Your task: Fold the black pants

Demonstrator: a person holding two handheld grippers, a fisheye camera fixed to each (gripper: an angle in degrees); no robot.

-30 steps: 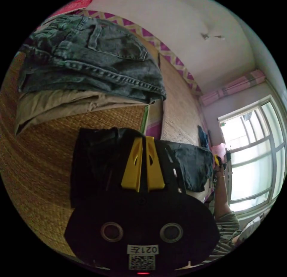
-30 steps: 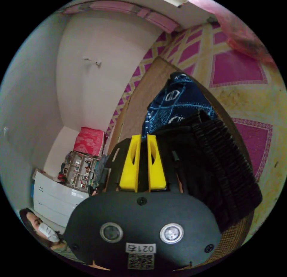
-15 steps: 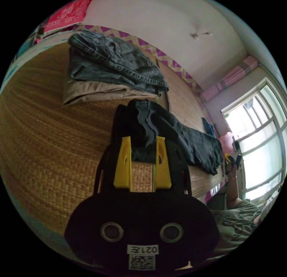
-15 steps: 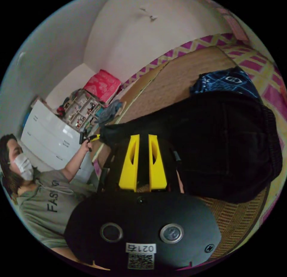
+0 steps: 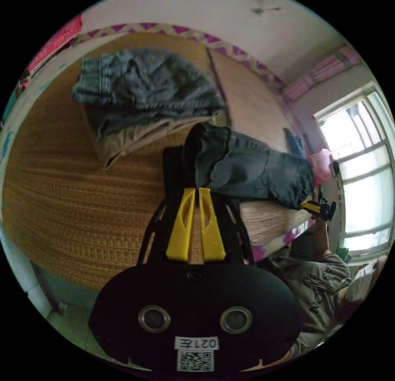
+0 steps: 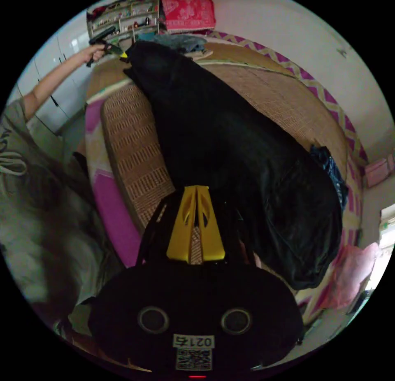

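The black pants (image 5: 255, 171) lie lengthwise along the near edge of the woven mat (image 5: 61, 183). My left gripper (image 5: 196, 189) is shut, its yellow tips pinching one end of the pants' near edge. In the right gripper view the pants (image 6: 230, 142) stretch away from my right gripper (image 6: 196, 187), whose tips are shut on the other end. The left gripper (image 6: 121, 54) shows far off at the pants' pointed corner, held in a hand. The right gripper (image 5: 306, 205) meets the opposite corner in the left gripper view.
Folded grey jeans (image 5: 144, 80) sit on a tan garment (image 5: 135, 138) just beyond the pants. A blue patterned cloth (image 6: 329, 171) and a pink item (image 6: 349, 270) lie at the mat's (image 6: 131, 150) far end. The person's body (image 6: 33, 191) stands against the bed edge. A window (image 5: 362, 179) is behind.
The left jaws, open half a second ago, have shut at the pants' edge. Both grippers have drawn back toward the bed edge, and the pants now lie stretched between them.
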